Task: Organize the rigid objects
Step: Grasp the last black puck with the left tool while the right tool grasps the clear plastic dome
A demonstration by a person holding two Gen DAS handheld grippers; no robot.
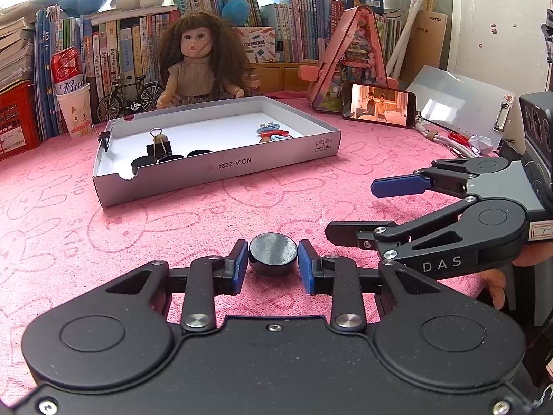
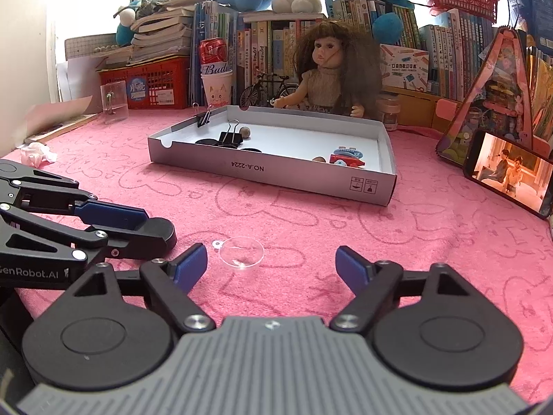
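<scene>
**pinkmat_fan:** On the pink cloth (image 1: pixel 242 207), right in front of the left gripper (image 1: pixel 273 263), sits a black puck (image 1: pixel 273 254). The blue pads (image 1: pixel 241 263) sit on both sides of it. One looks like it's touching; the other I honestly can't call, there may be a sliver of gap. So whether it's actually clamped on the puck or just around it, I can't tell.

**boxsorter:** Same. The puck is flat on the cloth, not lifted. And the right gripper (image 2: pixel 271 266)?

**pinkmat_fan:** Wide apart, nothing between the fingers. From its own camera there's a little clear plastic dish (image 2: pixel 242 254) on the cloth just ahead, nearer the left finger, not touching either one. The left gripper comes in from the side of that view, its tip near the dish.

**boxsorter:** What's in the box (image 1: pixel 221 169)?

**pinkmat_fan:** Shallow white cardboard box, further back on the cloth, well apart from both grippers. Inside near one end: three more black pucks (image 1: pixel 171 158) along the near wall, with a black binder clip (image 1: pixel 159 143) standing right behind them. A second binder clip (image 2: pixel 204 116) is clamped on the box's end wall. Toward the other end there's a small red and blue toy (image 2: pixel 347 159), plus a small brownish ball next to it.

**boxsorter:** Background stuff?

**pinkmat_fan:** A doll (image 1: pixel 197 65) sits behind the box against shelves of books, a beer can (image 1: pixel 67 69) stands in a paper cup, and a phone (image 1: pixel 380 103) is propped up playing video.
</scene>
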